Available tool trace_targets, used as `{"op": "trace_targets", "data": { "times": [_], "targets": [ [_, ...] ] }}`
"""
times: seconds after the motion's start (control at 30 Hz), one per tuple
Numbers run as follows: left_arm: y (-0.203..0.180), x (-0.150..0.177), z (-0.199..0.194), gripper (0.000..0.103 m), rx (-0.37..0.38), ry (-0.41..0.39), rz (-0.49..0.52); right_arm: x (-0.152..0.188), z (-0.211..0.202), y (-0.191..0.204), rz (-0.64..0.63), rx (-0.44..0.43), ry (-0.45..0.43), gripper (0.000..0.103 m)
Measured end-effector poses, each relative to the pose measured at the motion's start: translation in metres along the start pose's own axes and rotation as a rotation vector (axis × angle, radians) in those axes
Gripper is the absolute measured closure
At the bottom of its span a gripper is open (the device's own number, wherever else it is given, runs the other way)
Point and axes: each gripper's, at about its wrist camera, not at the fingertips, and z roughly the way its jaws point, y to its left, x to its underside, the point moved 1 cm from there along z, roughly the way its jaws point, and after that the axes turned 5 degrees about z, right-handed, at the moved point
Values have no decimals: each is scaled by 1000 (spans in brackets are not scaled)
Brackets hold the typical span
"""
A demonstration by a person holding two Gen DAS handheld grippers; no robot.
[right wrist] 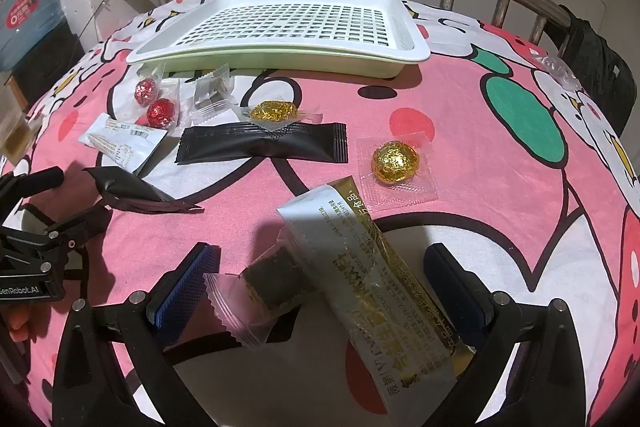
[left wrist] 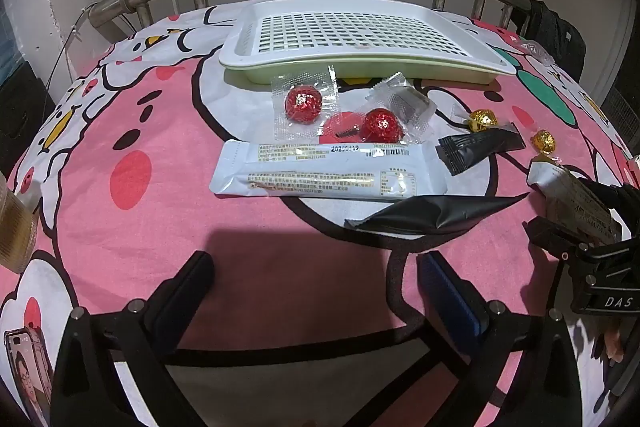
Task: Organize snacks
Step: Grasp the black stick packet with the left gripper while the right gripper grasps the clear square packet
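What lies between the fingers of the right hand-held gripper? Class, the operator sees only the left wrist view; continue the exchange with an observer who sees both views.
Observer: A small clear-wrapped brown square snack lies there; your view does not show it.
Operator: Is it alone?
Observer: No. The long white-and-gold snack packet lies beside it and runs back towards the camera.
Operator: Is either one gripped?
Observer: No. The right hand-held gripper stands wide open and is not clamped on either snack.
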Motion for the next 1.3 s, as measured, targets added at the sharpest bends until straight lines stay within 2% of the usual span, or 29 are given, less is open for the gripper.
{"op": "trace_targets", "data": {
  "times": [0.93, 1.17, 1.3],
  "targets": [
    [0, 0, -1, 0, 9, 0, 9, 0, -1, 1, -3, 1, 1, 0],
    [-21, 0, -4, 0, 81, -5, 117, 5, -4, 4, -32, -23, 2, 0],
    [-21, -1, -4, 0, 86, -4, 114, 6, -4, 6, -42, -35, 4, 0]
  ]
}}
